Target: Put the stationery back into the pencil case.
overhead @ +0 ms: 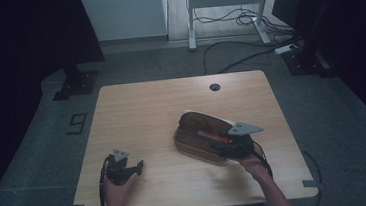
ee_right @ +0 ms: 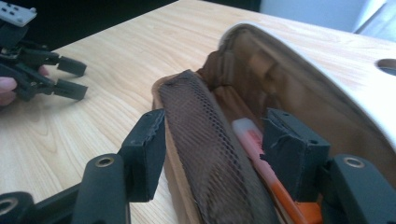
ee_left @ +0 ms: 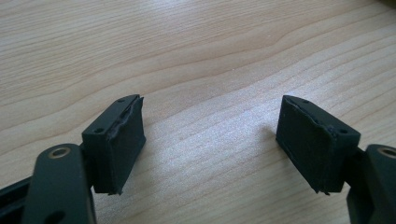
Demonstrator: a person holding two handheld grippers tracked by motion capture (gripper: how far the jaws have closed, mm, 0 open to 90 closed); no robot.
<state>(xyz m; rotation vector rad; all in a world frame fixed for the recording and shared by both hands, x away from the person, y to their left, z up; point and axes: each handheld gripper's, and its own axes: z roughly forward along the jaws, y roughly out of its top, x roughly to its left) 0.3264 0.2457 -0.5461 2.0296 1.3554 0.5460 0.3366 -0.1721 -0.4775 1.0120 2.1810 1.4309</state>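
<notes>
High view: an open brown pencil case (overhead: 201, 136) is seen lying right of centre on the tabletop (overhead: 147, 116), lid folded back, with an orange-red pen (overhead: 213, 136) inside. The right tool (overhead: 225, 149) is held at the case's near end. In the right gripper view its jaws are parted, astride the mesh pocket (ee_right: 210, 154) and the pen (ee_right: 261, 163), with no pad pressed on either. The pen is judged to be placed already; closing the case appears to remain. The left tool (overhead: 137, 168) rests on bare wood well to the left, jaws wide apart and empty.
</notes>
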